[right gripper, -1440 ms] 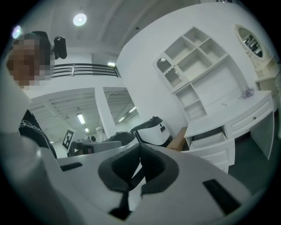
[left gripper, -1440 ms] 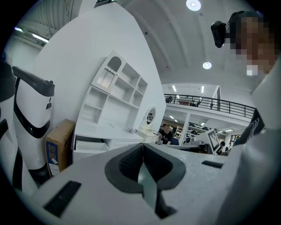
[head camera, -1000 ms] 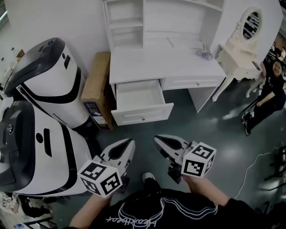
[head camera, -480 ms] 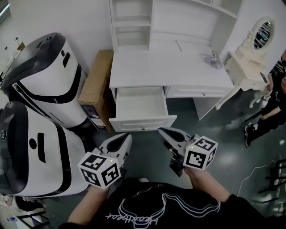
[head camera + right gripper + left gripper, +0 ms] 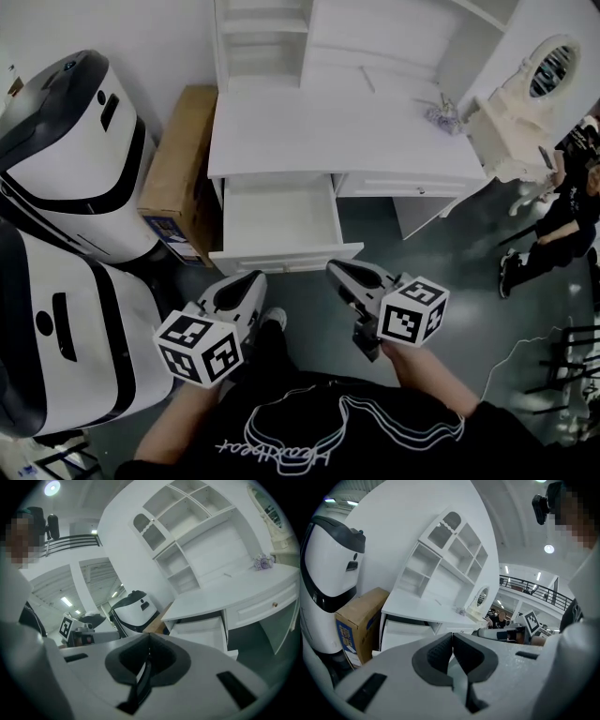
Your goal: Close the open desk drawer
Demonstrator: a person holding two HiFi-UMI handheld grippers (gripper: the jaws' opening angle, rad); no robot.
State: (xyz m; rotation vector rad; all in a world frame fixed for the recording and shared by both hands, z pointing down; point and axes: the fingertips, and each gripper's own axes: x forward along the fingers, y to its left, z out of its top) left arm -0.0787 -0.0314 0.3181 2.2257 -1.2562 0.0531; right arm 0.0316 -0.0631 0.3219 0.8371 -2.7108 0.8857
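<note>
Under the left end of the white table [image 5: 347, 131], the drawer [image 5: 279, 216] is sitting pulled well out, so the closing isn't started yet. Left gripper [image 5: 246, 279] and right gripper [image 5: 339, 272] are hovering near its front without touching it, both sets of fingers pressed together and empty. It's looking like smooth, boxy painted wood with a flat front.

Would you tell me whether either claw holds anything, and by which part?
Nothing is held: the left claw and right claw are both shut and empty.
</note>
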